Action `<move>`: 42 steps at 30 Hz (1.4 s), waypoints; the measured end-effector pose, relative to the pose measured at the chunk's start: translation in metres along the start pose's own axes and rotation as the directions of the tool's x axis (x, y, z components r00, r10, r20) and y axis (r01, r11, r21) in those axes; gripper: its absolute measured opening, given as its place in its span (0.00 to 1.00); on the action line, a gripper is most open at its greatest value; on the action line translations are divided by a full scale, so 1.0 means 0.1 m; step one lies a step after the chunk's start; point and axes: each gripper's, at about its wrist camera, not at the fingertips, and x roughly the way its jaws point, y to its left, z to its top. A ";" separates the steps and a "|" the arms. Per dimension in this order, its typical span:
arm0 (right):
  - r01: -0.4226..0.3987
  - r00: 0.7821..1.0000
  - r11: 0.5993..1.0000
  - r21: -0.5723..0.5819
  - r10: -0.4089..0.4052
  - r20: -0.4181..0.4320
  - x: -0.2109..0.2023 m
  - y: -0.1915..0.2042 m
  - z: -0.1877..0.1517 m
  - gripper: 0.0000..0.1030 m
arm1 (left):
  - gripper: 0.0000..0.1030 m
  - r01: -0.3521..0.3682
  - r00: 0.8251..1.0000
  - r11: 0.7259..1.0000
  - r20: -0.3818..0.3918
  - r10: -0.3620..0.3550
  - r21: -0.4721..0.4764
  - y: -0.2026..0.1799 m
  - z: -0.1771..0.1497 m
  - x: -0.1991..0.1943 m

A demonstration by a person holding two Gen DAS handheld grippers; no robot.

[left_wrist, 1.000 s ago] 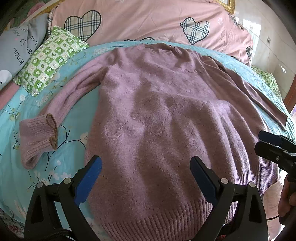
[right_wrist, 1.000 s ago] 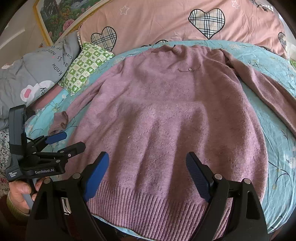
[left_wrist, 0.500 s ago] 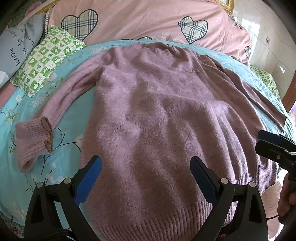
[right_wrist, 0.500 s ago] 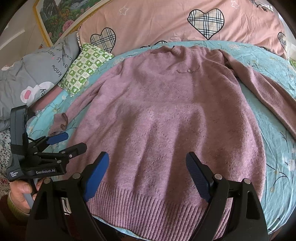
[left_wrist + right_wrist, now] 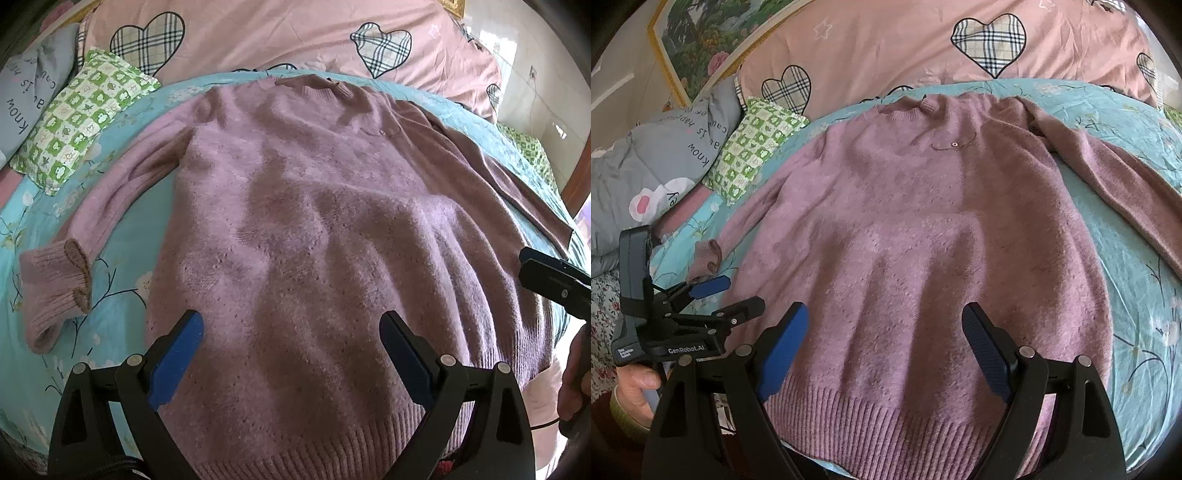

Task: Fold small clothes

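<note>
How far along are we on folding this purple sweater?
Done: the purple sweater lies spread flat on the teal sheet, both sleeves out to the sides. In hand: nothing; the left gripper and right gripper hover open above the hem, gripping no fabric. Left: every fold, starting with the sleeves; the left cuff is turned back.

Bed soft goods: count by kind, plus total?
Mauve sweater: 1
Green checked pillow: 1
Grey printed pillow: 1
Pink heart-print quilt: 1
Teal floral sheet: 1
Total: 5
</note>
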 end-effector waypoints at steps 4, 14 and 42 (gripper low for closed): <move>0.002 1.000 1.000 0.009 -0.002 0.005 -0.02 -0.05 0.02 0.83 | 0.94 0.015 1.000 1.000 0.005 -0.015 -0.001 -0.02 0.02 0.01; 0.033 0.999 0.999 0.019 -0.033 0.025 -0.07 -0.22 0.10 0.83 | 0.94 0.012 1.000 1.000 -0.016 -0.011 0.004 -0.04 0.09 0.09; 0.456 0.872 0.887 -0.077 -0.462 -0.159 -0.35 -2.09 0.30 0.58 | 0.94 0.026 0.999 1.000 -0.041 -0.026 -0.001 -0.09 0.77 0.46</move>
